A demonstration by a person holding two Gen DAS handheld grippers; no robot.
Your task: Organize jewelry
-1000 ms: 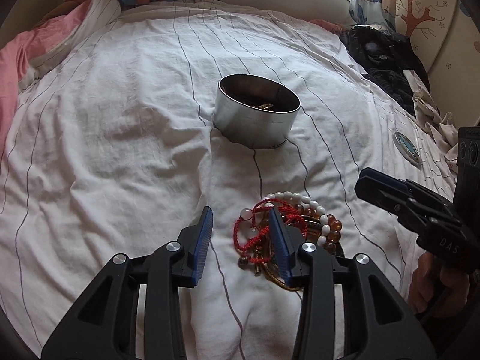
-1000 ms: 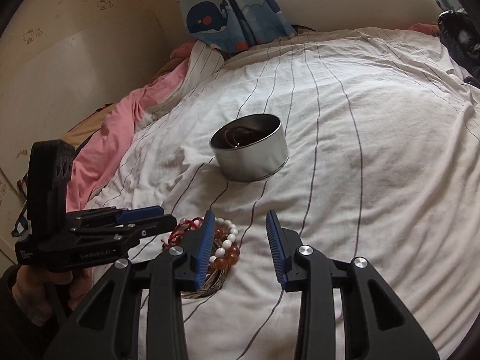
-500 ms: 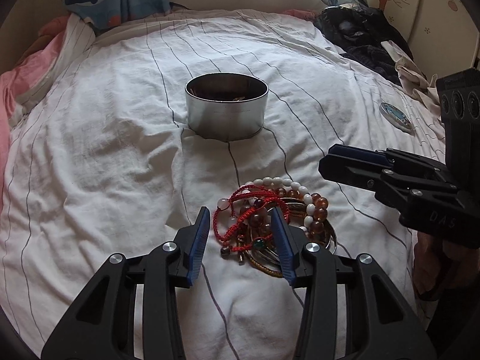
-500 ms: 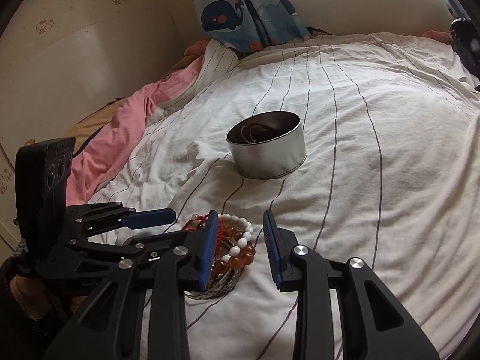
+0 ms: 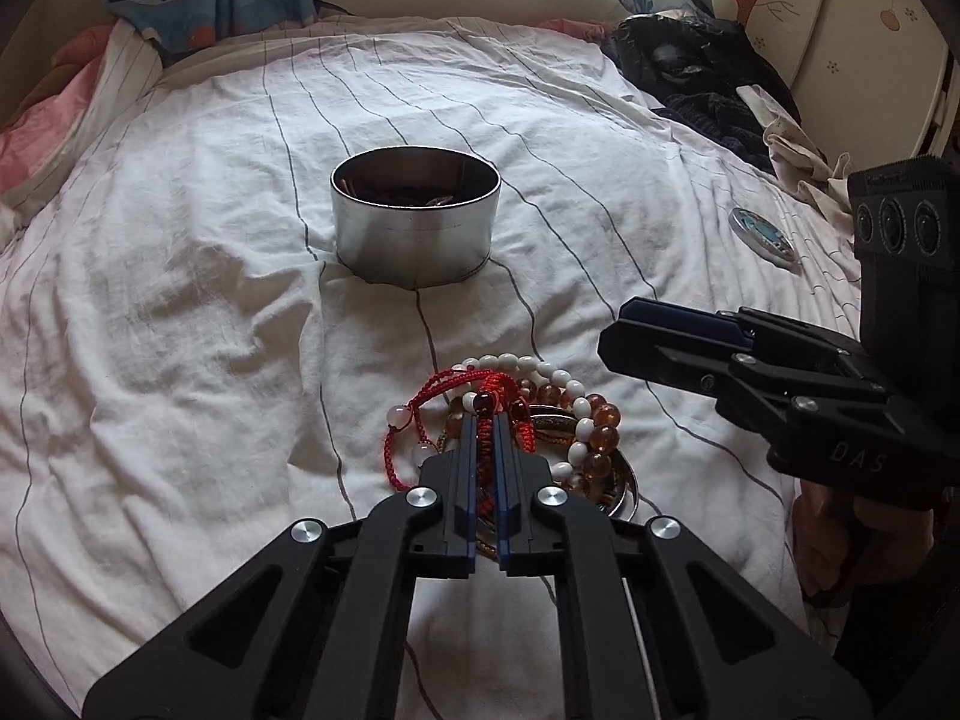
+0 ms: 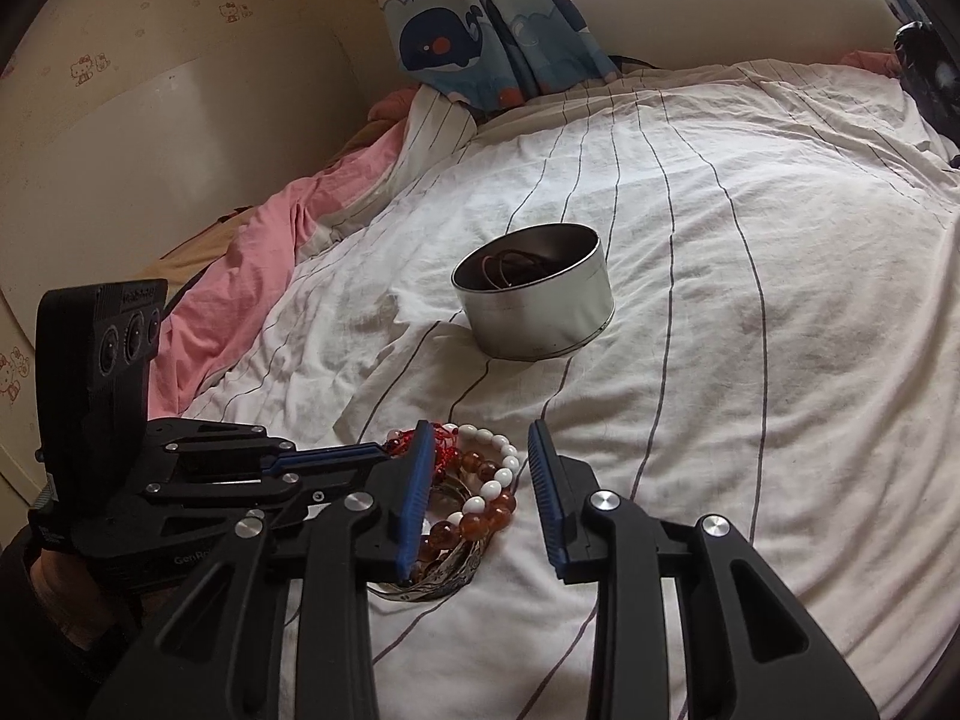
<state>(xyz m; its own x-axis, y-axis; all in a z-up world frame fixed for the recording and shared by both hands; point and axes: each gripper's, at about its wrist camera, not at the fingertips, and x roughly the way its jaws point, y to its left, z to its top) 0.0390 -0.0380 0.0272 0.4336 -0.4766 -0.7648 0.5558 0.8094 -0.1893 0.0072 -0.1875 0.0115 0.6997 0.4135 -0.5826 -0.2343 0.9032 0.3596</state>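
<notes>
On the striped bedsheet, your left gripper is clenched on the red cord bracelet atop the jewelry pile; beyond sits the metal tin; your right gripper hangs spread.

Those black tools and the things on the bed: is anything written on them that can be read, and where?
"DAS": raised letters on the right tool's black body, left wrist view.
"GenRo", rest cut off: on the left tool's body, right wrist view.
Camera block top label: too small to read.
Round disc on the sheet: too blurred to read.
</notes>
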